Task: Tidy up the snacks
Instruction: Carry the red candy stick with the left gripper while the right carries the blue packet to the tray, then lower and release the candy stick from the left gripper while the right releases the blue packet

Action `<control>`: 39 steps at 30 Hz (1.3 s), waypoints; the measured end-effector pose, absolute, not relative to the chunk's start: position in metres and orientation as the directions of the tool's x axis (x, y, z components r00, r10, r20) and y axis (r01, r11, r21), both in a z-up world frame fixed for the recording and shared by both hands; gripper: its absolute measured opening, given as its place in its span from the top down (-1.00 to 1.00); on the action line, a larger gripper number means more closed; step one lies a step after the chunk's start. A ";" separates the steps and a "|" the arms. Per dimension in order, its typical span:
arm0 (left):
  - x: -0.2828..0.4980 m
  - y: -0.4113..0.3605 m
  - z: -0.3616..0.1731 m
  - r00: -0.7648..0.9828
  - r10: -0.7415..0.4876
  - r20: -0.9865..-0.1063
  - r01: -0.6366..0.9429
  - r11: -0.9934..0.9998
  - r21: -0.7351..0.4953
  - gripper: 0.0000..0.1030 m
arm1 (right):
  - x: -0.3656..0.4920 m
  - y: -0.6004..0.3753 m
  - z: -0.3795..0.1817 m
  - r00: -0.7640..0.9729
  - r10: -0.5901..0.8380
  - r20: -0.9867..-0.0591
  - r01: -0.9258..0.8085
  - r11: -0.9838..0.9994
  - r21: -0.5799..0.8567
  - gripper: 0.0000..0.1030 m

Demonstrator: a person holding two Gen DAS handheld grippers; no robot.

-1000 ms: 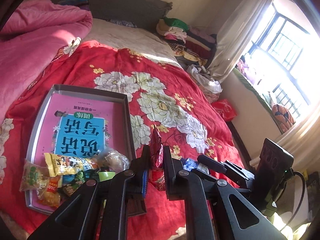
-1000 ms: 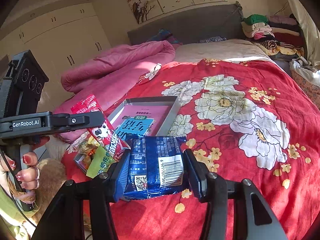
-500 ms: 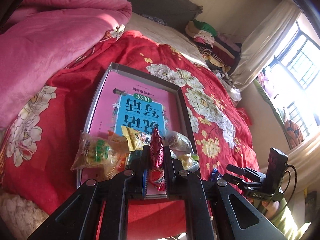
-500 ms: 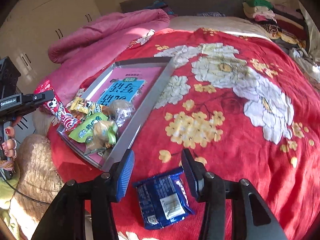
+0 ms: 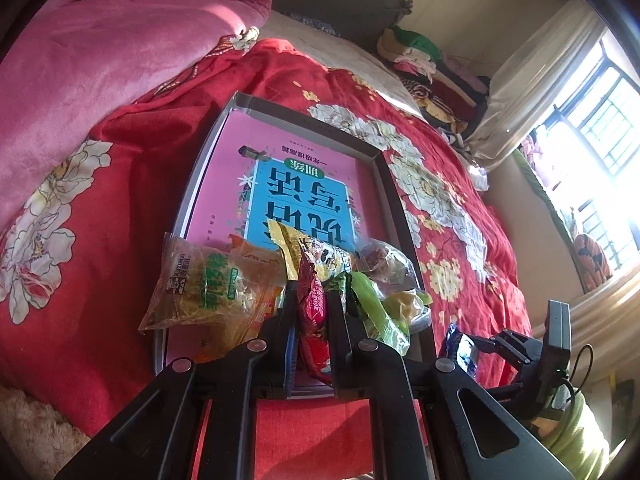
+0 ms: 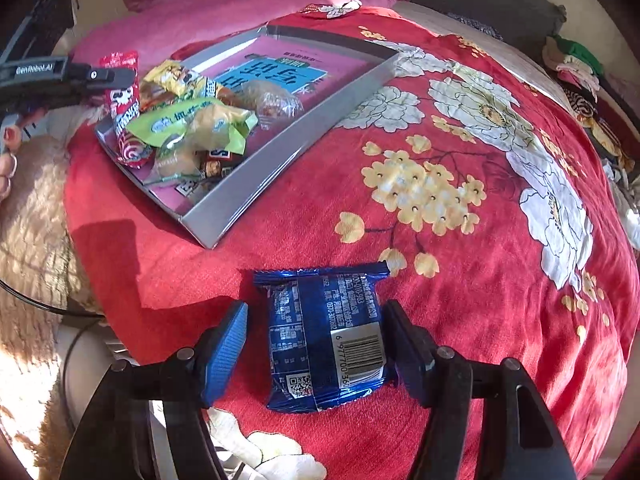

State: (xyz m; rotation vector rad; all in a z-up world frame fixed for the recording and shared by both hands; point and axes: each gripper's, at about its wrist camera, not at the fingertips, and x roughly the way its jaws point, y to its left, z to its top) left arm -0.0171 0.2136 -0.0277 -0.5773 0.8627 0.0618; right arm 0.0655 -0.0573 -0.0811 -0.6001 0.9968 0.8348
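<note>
While the left gripper (image 5: 313,312) pinches a red packet (image 5: 314,320) above the tray (image 5: 394,208),
the right gripper (image 6: 316,344), jaws wide, straddles the blue packet (image 6: 324,340) lying on the red bedspread (image 6: 460,280).

The left tongs (image 5: 313,312) are clamped narrow on a red snack packet (image 5: 314,322), pointing forward over the near end of the tray (image 5: 200,168). The right tongs (image 6: 316,344) are spread wide, lowered to the bed, one finger on each side of a blue packet (image 6: 320,340); only the right finger seems to touch it.
</note>
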 end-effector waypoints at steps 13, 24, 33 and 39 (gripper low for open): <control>-0.012 0.209 -0.029 0.659 -0.121 -0.742 -0.267 0.885 -0.382 0.70 | 0.078 -0.025 -0.010 0.238 0.636 -0.734 -0.812 0.545 0.209 0.01; -0.011 0.209 -0.031 0.648 -0.093 -0.756 -0.265 0.903 -0.338 0.65 | 0.078 0.061 -0.026 0.237 0.599 -0.764 -0.848 0.511 0.138 -0.01; -0.010 0.208 -0.031 0.643 -0.076 -0.762 -0.278 0.904 -0.325 0.60 | 0.072 0.055 -0.023 0.274 0.615 -0.739 -0.845 0.522 0.121 -0.10; -0.011 0.210 -0.030 0.643 -0.066 -0.763 -0.291 0.900 -0.323 0.50 | 0.066 0.048 -0.020 0.277 0.624 -0.731 -0.852 0.511 0.113 -0.13</control>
